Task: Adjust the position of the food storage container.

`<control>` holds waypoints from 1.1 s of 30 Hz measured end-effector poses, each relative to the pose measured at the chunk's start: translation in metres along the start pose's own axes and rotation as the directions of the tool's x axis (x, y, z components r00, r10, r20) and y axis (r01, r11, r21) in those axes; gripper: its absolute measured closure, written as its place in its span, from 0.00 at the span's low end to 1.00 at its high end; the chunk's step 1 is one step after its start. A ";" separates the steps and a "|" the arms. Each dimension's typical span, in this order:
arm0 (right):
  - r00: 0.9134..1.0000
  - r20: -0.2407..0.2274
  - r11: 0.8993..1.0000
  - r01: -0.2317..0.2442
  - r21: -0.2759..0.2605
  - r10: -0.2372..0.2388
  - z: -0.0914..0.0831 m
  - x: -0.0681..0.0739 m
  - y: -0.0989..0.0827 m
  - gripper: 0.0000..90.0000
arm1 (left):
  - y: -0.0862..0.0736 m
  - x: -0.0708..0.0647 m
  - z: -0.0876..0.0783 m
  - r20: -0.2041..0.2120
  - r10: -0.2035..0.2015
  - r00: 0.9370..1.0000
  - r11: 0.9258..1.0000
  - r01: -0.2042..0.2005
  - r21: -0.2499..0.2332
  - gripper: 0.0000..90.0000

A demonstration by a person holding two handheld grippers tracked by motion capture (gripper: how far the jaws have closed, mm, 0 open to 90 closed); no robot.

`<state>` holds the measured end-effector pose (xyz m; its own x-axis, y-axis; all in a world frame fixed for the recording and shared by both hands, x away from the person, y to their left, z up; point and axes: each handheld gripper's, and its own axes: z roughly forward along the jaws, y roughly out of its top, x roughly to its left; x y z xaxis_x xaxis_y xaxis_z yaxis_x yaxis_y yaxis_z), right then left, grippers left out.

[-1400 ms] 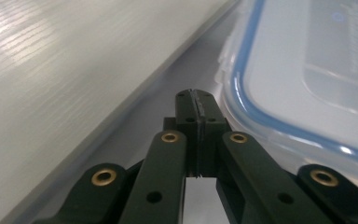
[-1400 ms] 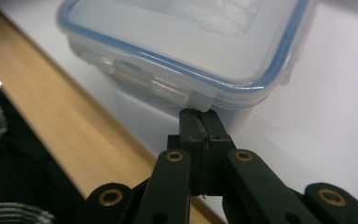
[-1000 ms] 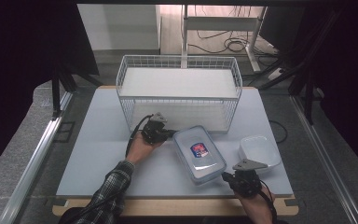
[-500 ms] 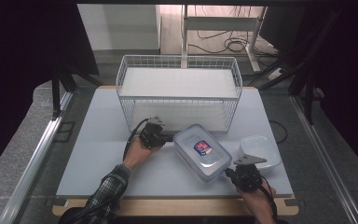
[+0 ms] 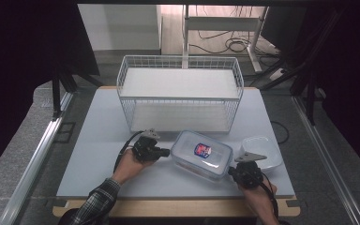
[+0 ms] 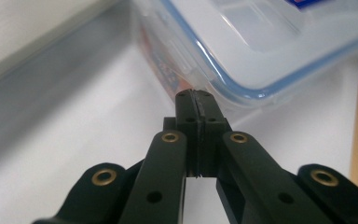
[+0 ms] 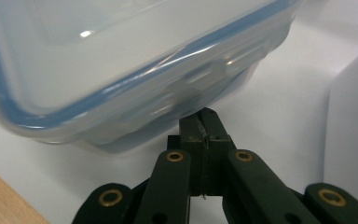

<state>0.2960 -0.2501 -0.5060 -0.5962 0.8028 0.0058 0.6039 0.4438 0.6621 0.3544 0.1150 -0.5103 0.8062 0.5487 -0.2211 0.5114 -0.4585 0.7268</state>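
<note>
While both grippers' jaws sit closed and empty against the lidded container (image 5: 203, 155), high view adds wire basket (image 5: 180, 96).

White table (image 5: 98, 154), wire basket (image 5: 180, 93), lidded plastic container (image 5: 201, 154), clear lid (image 5: 262, 151)

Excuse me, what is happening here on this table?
A person holds a gripper in each hand at a clear plastic food container with a blue-rimmed lid. The left gripper and the right gripper are both shut, their tips at opposite ends of the container, gripping nothing. A white wire basket stands behind it, and a clear open tub lies to its right.
</note>
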 end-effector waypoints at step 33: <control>0.996 0.043 0.997 0.073 -0.009 -0.072 0.029 -0.002 0.053 0.99 | -0.012 0.009 -0.013 -0.143 -0.132 0.981 0.991 0.136 0.015 1.00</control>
<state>0.3445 -0.2170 -0.4925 -0.6150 0.7850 -0.0747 0.5539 0.4975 0.6676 0.3518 0.1346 -0.5132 0.6806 0.6987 -0.2204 0.6206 -0.3899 0.6803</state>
